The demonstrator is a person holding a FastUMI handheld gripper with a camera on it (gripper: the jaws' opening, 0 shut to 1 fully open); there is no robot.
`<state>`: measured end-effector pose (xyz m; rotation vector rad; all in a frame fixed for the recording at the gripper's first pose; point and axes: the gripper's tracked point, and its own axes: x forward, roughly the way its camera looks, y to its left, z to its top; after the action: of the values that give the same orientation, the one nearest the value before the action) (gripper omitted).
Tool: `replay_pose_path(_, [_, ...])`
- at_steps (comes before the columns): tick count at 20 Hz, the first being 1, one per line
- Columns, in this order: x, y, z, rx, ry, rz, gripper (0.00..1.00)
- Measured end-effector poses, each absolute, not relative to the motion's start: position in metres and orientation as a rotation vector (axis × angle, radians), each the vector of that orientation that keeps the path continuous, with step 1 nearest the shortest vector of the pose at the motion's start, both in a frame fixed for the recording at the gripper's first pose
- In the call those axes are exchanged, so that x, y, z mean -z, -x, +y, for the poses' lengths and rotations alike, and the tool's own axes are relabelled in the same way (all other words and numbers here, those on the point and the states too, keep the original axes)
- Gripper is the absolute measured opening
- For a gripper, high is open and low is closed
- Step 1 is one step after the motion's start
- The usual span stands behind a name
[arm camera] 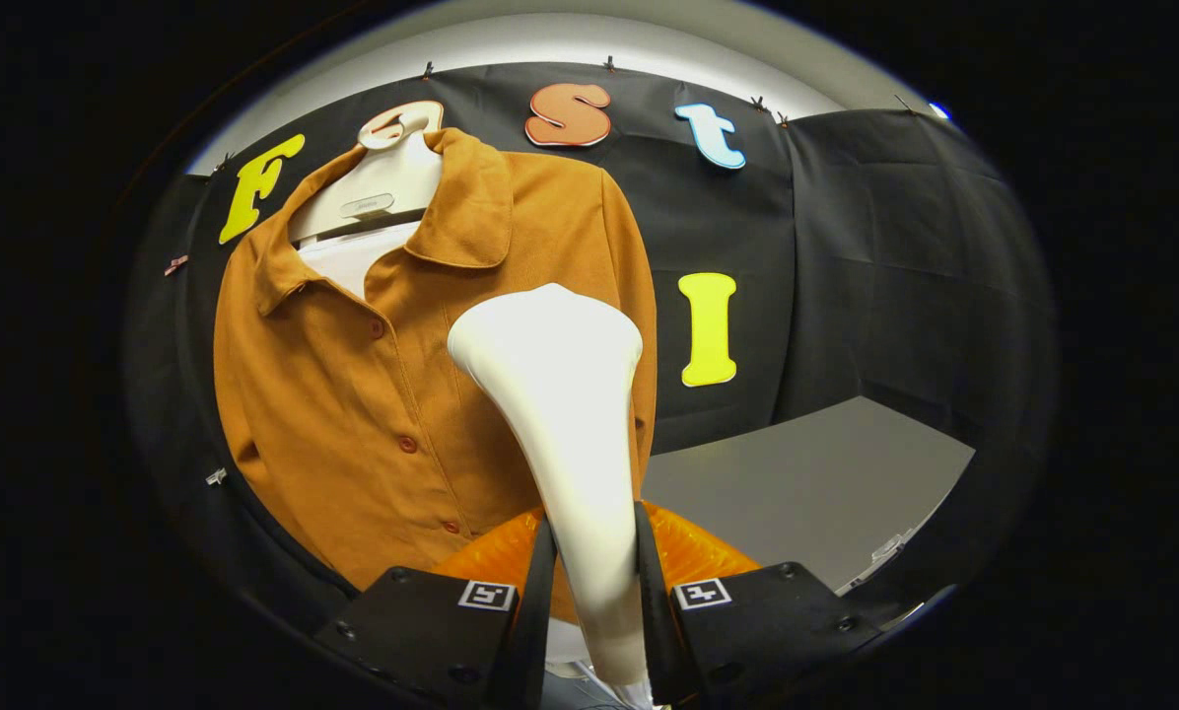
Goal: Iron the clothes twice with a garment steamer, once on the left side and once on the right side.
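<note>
The fisheye camera rides on the gripper (594, 592), looking forward and seemingly a little upward along its two black fingers (535, 592), close behind the white plastic garment steamer (560, 394) and near the rust-orange buttoned shirt (353, 394) on its white hanger (378, 197).

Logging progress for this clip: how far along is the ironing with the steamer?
Done: the gripper is shut on the white garment steamer, both fingers pressing its handle. In hand: the steamer head is raised in front of the brown shirt, over the part right of the button line. Left: a single frame cannot show whether either pass is finished, so both the left and right sides remain unconfirmed.
</note>
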<state>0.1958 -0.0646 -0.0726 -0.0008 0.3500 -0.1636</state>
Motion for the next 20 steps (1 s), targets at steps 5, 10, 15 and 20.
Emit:
replay_pose_path(5, [0.087, -0.216, -0.063, 0.177, 0.013, 0.386, 0.44])
replay_pose_path(10, [0.115, -0.227, -0.058, 0.180, 0.030, 0.448, 0.44])
replay_pose_path(15, [0.139, -0.227, -0.056, 0.187, 0.029, 0.505, 0.44])
replay_pose_path(20, [0.161, -0.223, -0.058, 0.202, 0.024, 0.556, 0.44])
